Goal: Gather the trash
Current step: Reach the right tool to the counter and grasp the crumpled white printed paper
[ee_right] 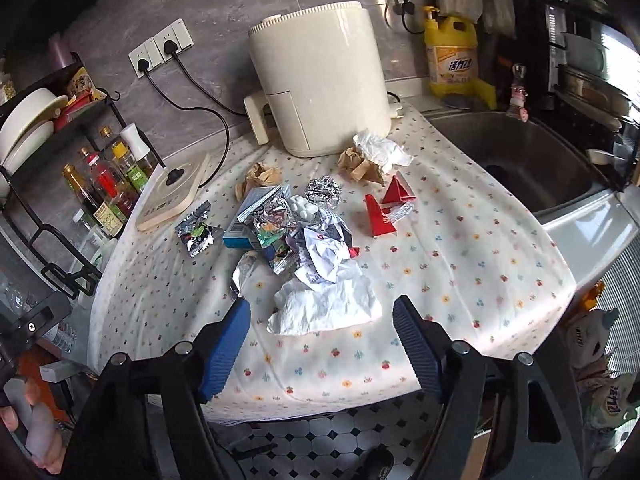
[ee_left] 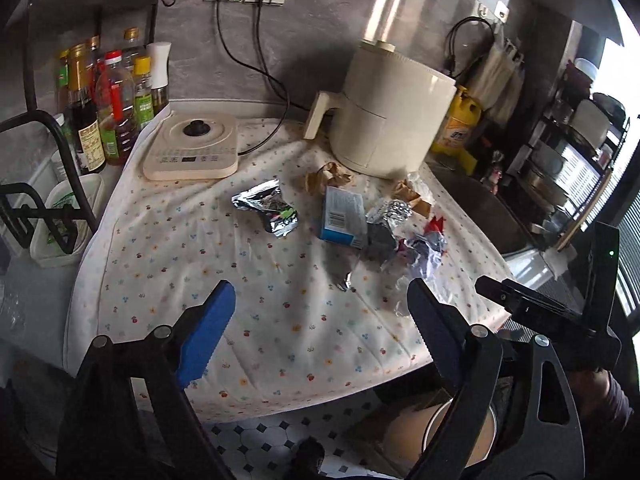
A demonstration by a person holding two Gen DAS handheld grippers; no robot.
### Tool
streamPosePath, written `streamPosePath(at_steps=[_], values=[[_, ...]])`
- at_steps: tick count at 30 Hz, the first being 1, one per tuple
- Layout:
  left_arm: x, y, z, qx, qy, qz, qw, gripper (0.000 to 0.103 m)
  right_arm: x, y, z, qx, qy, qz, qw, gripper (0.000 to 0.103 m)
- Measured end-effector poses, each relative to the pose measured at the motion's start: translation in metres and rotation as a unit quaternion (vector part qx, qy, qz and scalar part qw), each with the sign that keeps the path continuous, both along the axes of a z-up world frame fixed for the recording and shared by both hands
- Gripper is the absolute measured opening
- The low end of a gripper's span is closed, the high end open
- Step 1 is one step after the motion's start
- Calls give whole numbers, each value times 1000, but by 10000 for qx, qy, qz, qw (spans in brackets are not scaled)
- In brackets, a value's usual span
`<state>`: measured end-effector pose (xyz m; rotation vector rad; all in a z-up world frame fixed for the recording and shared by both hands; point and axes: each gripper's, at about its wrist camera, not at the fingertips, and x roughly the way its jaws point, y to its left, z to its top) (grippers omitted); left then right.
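Observation:
A heap of trash lies on the flowered tablecloth (ee_right: pixel 460 280): a blue box (ee_right: pixel 246 238) (ee_left: pixel 342 216), a silver foil wrapper (ee_right: pixel 198 234) (ee_left: pixel 270 210), a foil ball (ee_right: pixel 323 192), crumpled brown paper (ee_right: pixel 260 176) (ee_left: pixel 326 176), red carton pieces (ee_right: pixel 384 212) and a white tissue (ee_right: pixel 380 150). Nearest the front edge lies crumpled white paper (ee_right: pixel 324 304). My right gripper (ee_right: pixel 322 312) hovers open over the front edge, its blue pads on either side of that paper and not touching it. My left gripper (ee_left: pixel 320 300) is open above bare cloth, short of the heap.
A cream air fryer (ee_right: pixel 320 80) and a flat induction cooker (ee_left: pixel 192 152) stand at the back. Sauce bottles (ee_left: pixel 108 108) fill a black rack on the left. A steel sink (ee_right: pixel 520 160) and a yellow detergent bottle (ee_right: pixel 452 52) are at the right. Tiled floor (ee_right: pixel 320 436) lies below.

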<state>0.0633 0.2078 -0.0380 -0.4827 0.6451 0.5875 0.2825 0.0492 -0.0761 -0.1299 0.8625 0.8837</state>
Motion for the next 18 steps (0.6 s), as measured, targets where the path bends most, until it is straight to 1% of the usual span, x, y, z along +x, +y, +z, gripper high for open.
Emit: streamPosePath(at_steps=[3,6,9,11,12,14,15,16,18], values=[[0,5,-1,-74,86,210,9997,87,14,23,-8,-27,36,163,9999,73],[1,9,-4,-60,255,270,9993,87,25,40,-17,-59,13,177,9998,73],[3,16,-7,-80,366,296,9989,87,41,59,-33,-192,189,40,9996,72],[6,22,-8,-101,377,300,9988,87,50,67,-42,-253,335,-27,9991,68],[8,26,-8,-122,372,287,9988,87,52,71,-45,-294,355,-28,9989,65],[13,34,-10,-196,363,200,9990,87,53,80,-50,-413,373,13,9984,53],[16,39,-10,-206,366,137,9990,87,53,83,-52,-488,396,25,9980,37],[20,45,-12,-209,364,74,9991,87,53,86,-54,-576,433,62,9974,33],[27,60,-16,-255,340,-47,9991,87,50,86,-50,-557,339,4,9979,30]])
